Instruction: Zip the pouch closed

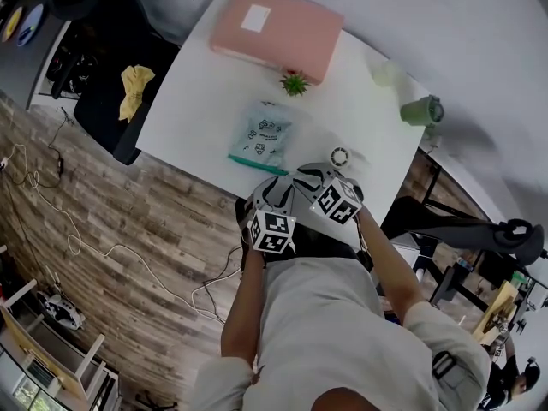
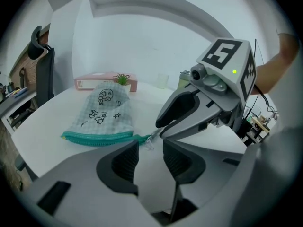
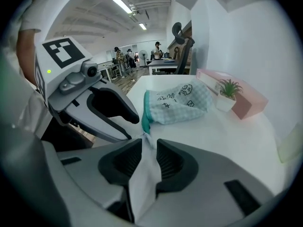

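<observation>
A pale green checked pouch with small black drawings lies flat on the white table. Its teal zipper runs along the near edge, and the metal pull tab sticks out at the zipper's right end. Both grippers hover low at that corner. My left gripper is open, nothing between its pads, the tab just beyond its tips. My right gripper stands open by a narrow gap, with the pull tab at its tips. Each gripper shows in the other's view, fingertips close to the tab.
A pink box and a small potted plant stand behind the pouch. A roll of tape lies right of it, a green cup at the far right corner. A black chair with a yellow cloth stands left of the table.
</observation>
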Demonstrator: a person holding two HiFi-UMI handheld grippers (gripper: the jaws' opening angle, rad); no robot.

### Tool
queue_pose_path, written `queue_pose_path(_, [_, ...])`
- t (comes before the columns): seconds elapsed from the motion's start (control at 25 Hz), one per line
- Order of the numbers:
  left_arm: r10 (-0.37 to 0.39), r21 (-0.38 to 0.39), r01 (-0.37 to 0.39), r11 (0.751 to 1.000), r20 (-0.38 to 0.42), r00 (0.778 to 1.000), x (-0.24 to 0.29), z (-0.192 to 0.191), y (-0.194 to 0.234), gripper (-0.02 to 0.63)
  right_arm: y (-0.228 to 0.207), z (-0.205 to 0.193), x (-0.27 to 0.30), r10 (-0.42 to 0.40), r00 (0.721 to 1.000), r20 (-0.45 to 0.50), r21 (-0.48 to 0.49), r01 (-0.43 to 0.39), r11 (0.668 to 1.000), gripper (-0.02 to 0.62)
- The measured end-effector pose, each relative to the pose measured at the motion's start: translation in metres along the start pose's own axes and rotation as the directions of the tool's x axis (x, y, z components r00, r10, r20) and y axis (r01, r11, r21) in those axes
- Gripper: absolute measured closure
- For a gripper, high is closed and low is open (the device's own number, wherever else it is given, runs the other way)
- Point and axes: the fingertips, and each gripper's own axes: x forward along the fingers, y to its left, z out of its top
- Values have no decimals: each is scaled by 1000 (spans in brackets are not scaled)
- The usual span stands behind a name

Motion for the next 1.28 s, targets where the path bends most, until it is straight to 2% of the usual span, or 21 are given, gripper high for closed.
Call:
queue_pose_path(0.16, [2,-8,-2,1000,-6,1000,4,-1,1,456,1,-2,7,4,1000,-14,-10,-4,1000,521])
queue_pose_path(0.24, [2,-8,-2,1000,-11,1000,5,-3,3,456,0,-2,9,-2,1000,-13,-7,2,1000,583])
queue_pose_path(0.68, [4,-27,-4,1000,-18,1000,3,-9,9,483,11,11,7,58,998,38,84,-61,995,589])
queue_pose_path(0.84, [9,-33,-10,999,-8,1000,1,-8,12,522,12,12,8,58,998,37,88,-61,994,591])
queue_pose_path(0.92, [11,-32,-11,999,-3,1000,1,-7,14,577,12,12,9,57,998,34,86,-60,995,591])
queue_pose_path(1.0, [5,-21,-5,1000,-5,1000,0,-7,15,604,13,12,10,52,998,32,86,-55,995,591])
queue_pose_path(1.28, [-18,44,19,999,-28,999,-1,-5,16,607,14,13,9,35,999,32,102,-38,994,592])
